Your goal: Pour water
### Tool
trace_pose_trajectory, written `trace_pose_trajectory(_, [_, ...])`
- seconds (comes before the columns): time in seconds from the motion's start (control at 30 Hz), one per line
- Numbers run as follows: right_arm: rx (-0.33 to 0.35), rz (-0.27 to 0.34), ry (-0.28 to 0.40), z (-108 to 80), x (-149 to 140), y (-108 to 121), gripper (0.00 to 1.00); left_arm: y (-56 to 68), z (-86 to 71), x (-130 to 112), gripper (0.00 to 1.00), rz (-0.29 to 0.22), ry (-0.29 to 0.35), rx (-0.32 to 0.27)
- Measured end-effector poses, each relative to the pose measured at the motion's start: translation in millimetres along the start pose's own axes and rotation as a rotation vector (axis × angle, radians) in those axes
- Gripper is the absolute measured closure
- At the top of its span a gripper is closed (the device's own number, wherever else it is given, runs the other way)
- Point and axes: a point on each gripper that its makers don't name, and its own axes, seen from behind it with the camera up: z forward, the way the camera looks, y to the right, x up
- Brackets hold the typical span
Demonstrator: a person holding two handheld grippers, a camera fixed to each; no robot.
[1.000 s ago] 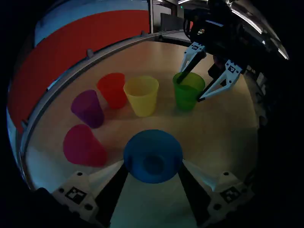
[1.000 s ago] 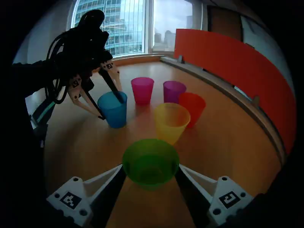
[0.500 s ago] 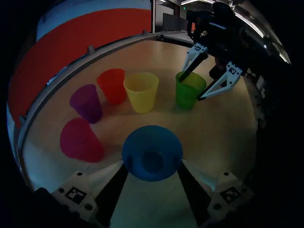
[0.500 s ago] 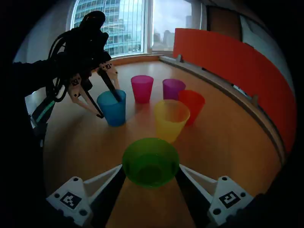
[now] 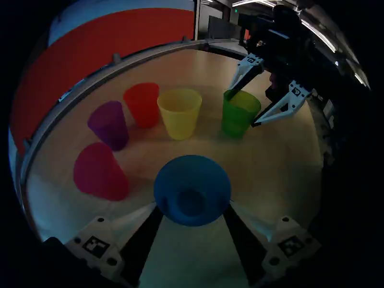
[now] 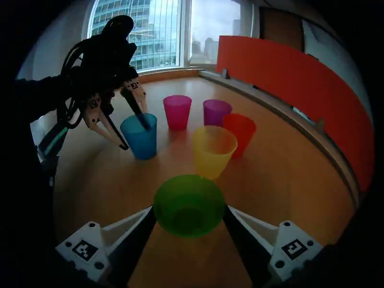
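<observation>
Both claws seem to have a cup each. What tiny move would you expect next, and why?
Probably lift the blue cup a little with the left claw. That claw grips the cup, which looks upright on the table, as does the green cup in the right claw. Pouring needs one cup raised first. I cannot tell whether either holds water.

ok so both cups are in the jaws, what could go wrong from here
1. The blue cup in the left gripper and the green cup in the right gripper are tapered plastic. Tilting either could let it slip or twist in the jaws.
2. The yellow cup stands just beyond the green one, so a swing could topple it.
3. If the pour is off-centre, water would likely land on the wooden table.
</observation>
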Motion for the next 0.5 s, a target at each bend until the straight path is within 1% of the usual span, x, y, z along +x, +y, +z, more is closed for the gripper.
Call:
trace_pose_trajectory(0.2, [-0.007,0.001,-0.012,-1.9,-8,0,0.0,-1.7,-2.8,-7,0.16,-0.008,-0.006,0.007])
trace_pose_trajectory(0.5, [-0.036,0.015,-0.019,-11.6,-21,4,0.0,-4.9,-10.1,-27,0.16,-0.015,-0.029,0.034])
